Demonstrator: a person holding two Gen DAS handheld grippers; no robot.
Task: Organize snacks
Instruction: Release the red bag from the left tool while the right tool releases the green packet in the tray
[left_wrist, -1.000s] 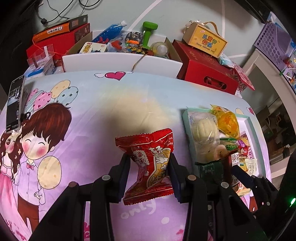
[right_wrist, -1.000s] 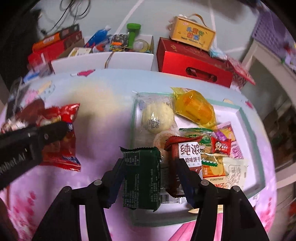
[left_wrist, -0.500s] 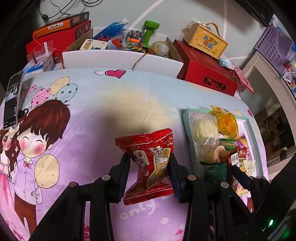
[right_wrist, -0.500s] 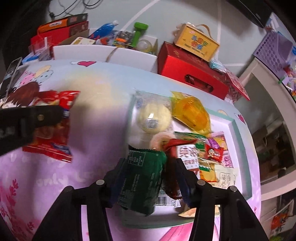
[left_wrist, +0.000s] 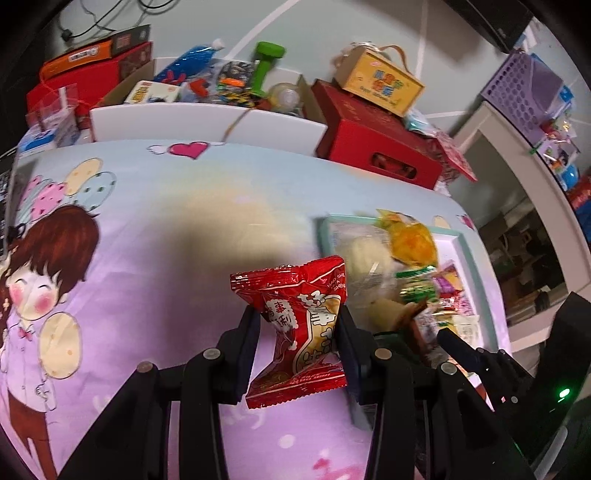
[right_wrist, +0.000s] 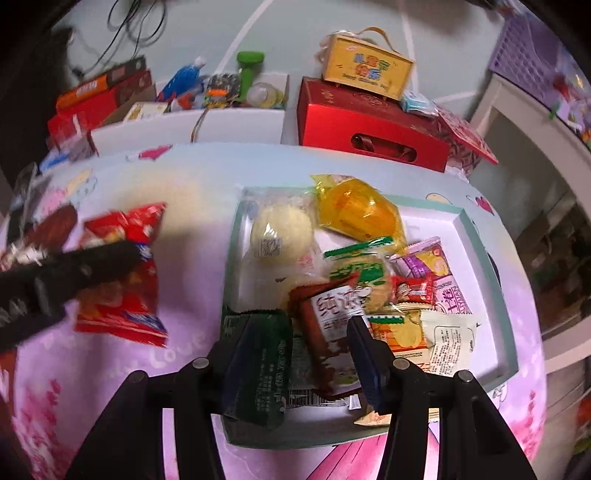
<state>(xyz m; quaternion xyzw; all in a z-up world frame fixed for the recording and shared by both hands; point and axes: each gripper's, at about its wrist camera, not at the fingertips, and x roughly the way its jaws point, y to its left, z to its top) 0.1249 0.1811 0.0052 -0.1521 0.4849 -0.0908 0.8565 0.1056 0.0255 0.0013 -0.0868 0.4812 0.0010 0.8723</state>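
Note:
My left gripper is shut on a red snack packet, held upright above the cartoon tablecloth just left of the pale green tray. In the right wrist view that red packet hangs left of the tray. My right gripper stands open over the tray's near left corner. A dark green packet leans against its left finger, apart from the right one. Behind it lie a brown-red packet, a round cream bun, a yellow-wrapped snack and several small packets.
Behind the table stand a red gift box with a yellow box on top, and a white carton full of odds and ends. A white shelf is at the right. Bare cloth stretches left of the tray.
The green packet has tipped from upright between my right fingers to leaning on the left one at the tray's edge. My left gripper has carried the red packet rightward, nearer the tray.

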